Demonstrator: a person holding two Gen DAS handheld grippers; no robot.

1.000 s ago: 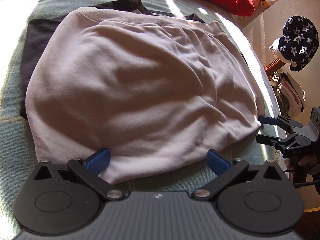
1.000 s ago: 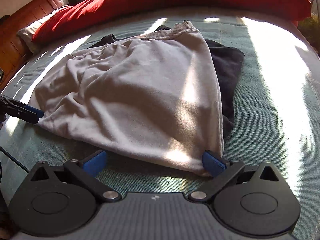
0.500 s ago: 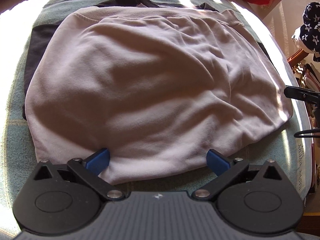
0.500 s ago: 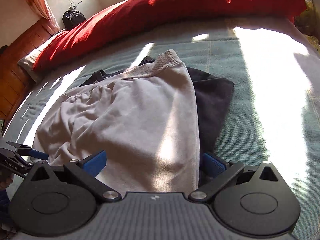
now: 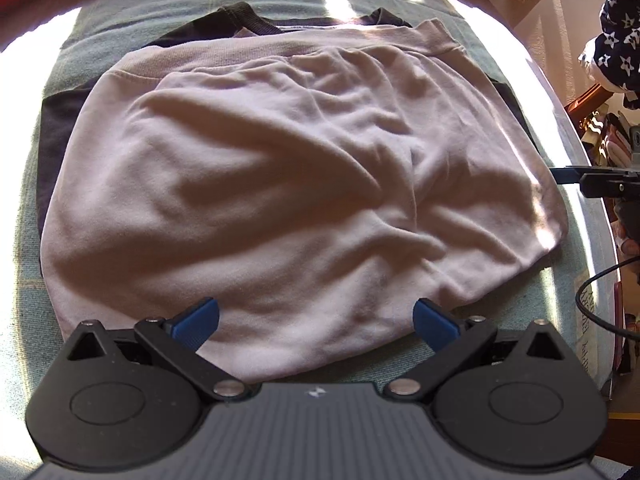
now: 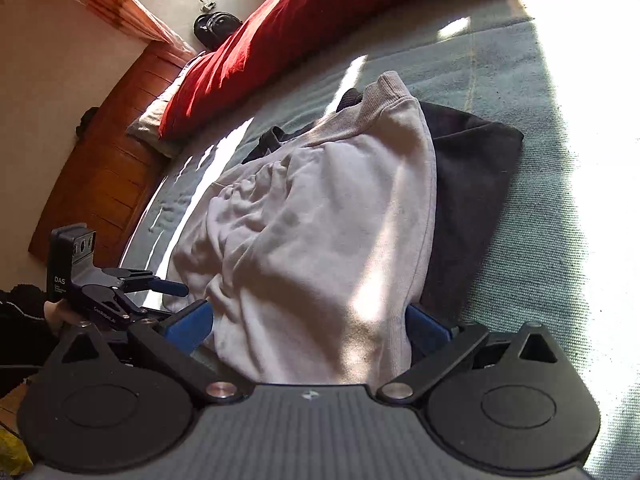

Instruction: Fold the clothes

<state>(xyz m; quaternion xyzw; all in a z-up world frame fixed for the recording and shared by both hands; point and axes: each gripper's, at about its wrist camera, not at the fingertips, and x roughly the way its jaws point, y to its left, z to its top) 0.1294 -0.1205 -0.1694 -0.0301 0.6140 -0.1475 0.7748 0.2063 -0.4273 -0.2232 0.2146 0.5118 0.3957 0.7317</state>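
Across the middle of the left wrist view lies the pale grey cotton sweatshirt (image 5: 296, 200), folded and rumpled, on top of a dark navy garment (image 5: 56, 128) that shows along the left and upper edges; both rest on the grey-green woven bedspread (image 5: 24, 320). Compared with a second ago, my right tongs (image 6: 308, 326) have come in over the sweatshirt's near edge: then the cloth lay wholly ahead of the blue pads, now it runs between them and down under the camera housing, and the view has tipped towards the wall. My left tongs (image 5: 316, 320) have barely shifted, and the sweatshirt sits lower and wider in their frame.

My left tongs stand wide apart, pads at the sweatshirt's near hem, gripping nothing. My right tongs are also spread, cloth between the pads but not pinched.

At the lower left of the right wrist view the left tool appears, held in a dark sleeve (image 6: 20, 320). A long red pillow (image 6: 320, 12) runs along the upper frame, beside a brown wooden headboard (image 6: 108, 168).
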